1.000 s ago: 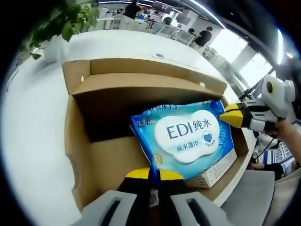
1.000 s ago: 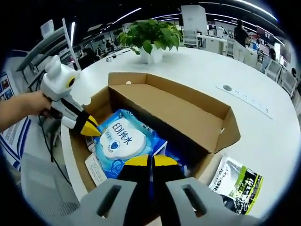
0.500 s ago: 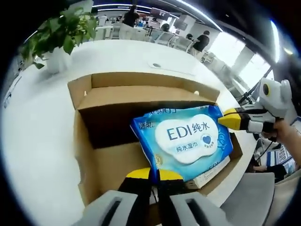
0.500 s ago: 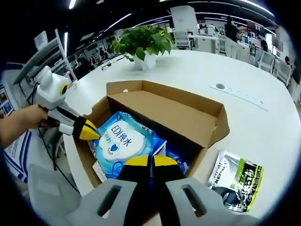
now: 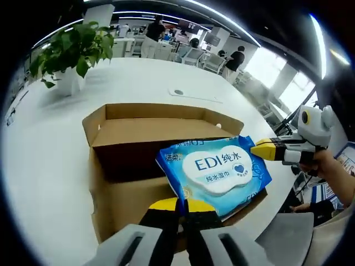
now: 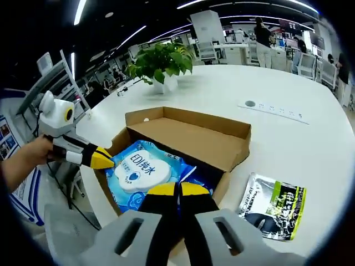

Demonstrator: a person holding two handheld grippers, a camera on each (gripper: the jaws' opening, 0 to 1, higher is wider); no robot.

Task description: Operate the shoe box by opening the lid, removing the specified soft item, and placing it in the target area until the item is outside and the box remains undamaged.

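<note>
Gripping opposite corners of the wipes pack [image 5: 221, 170], both tools' [image 5: 182, 205] [image 6: 178, 189] closed tips hid the box [image 5: 119, 152] floor.

Wipes pack [image 5: 213, 174]: near edge hidden behind left gripper [image 5: 181, 205] tips in the left gripper view; the right gripper [image 6: 178, 190] covers its corner in the right gripper view. Small print on the pack too small to read. Shoe box [image 5: 127, 160] floor mostly hidden under the pack, and the inside under the folded lid is too dark to tell. Its near wall is cut off behind both grippers. Black-green pouch [image 6: 273, 206]: text unreadable. People [image 5: 236, 58] far off, blurred.
</note>
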